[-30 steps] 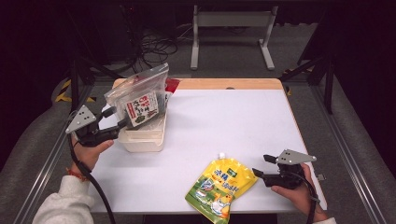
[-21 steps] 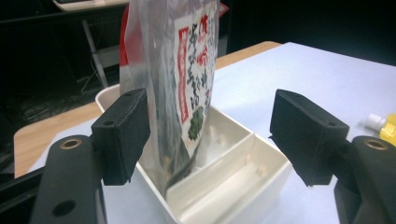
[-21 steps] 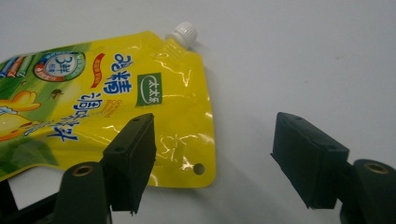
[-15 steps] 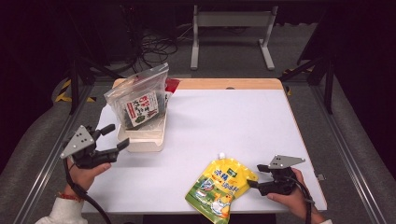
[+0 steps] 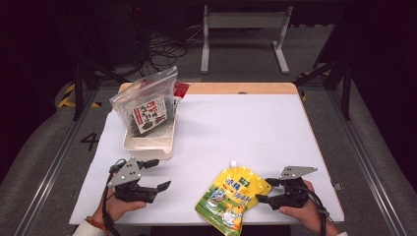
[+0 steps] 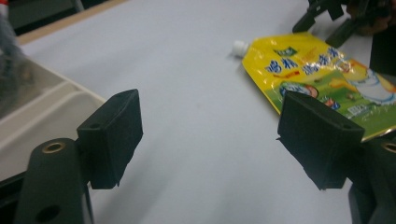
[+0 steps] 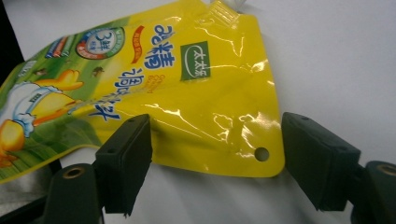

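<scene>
A yellow spout pouch [image 5: 233, 196] lies flat near the table's front edge, its cap pointing away from me. My right gripper [image 5: 264, 191] rests just right of it, open; its jaws have just been opening. In the right gripper view the pouch's corner [image 7: 187, 93] lies between and just ahead of the jaws [image 7: 215, 154], and the pads do not press on it. My left gripper [image 5: 161, 173] is at the front left, open and empty; its jaws have just been opening. The left gripper view [image 6: 210, 135] looks over bare table toward the pouch [image 6: 317, 70].
A white tray [image 5: 147, 145] stands at the left, just beyond the left gripper, with a clear bag of seaweed [image 5: 147, 108] leaning in it. The tray's rim [image 6: 42, 112] shows left of the left jaws. The white table cover [image 5: 236, 128] ends at a wooden strip at the back.
My left hand has drawn back from the tray's side toward the front edge, and its jaws stand wider. The right hand and the pouch have hardly moved.
</scene>
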`<state>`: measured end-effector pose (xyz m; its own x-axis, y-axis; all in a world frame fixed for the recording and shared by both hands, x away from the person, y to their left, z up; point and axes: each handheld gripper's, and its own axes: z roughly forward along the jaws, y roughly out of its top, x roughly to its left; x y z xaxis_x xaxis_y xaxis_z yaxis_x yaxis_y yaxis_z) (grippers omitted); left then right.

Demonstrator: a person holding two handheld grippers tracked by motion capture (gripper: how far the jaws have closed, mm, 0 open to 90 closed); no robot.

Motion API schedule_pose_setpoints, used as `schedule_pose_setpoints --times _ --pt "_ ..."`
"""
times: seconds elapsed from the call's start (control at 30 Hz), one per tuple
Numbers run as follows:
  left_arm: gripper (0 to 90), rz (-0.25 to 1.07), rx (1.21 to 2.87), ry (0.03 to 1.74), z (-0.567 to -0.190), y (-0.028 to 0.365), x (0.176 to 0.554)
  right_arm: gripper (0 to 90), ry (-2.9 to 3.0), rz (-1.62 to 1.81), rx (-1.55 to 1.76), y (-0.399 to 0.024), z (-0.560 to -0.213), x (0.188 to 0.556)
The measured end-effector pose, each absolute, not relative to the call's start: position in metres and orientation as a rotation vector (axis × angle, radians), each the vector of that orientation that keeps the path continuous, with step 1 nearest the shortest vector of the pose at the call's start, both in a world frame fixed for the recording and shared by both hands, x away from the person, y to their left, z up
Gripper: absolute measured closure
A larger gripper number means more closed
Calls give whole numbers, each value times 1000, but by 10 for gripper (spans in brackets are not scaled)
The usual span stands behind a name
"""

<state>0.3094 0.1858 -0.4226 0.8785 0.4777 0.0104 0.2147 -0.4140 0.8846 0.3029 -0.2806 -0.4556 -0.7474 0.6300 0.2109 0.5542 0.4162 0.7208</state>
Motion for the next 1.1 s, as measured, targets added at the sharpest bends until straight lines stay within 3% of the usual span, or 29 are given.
schedule_pose_setpoints --times 0.33,0.7,0.8,0.9,1.1 --pt "201 112 2131 445 -449 134 312 458 2505 1362 1258 -287 -458 312" --pt "190 20 2218 360 -462 93 309 526 2489 1353 1269 -280 -458 318" --pt "183 19 2219 344 -463 85 308 507 2497 1325 1252 -279 -455 318" --pt "187 15 2220 346 -464 84 308 335 2492 1231 1265 -277 -451 314" --pt "184 -26 2216 367 -467 86 311 308 2515 1314 1284 -277 -455 308"
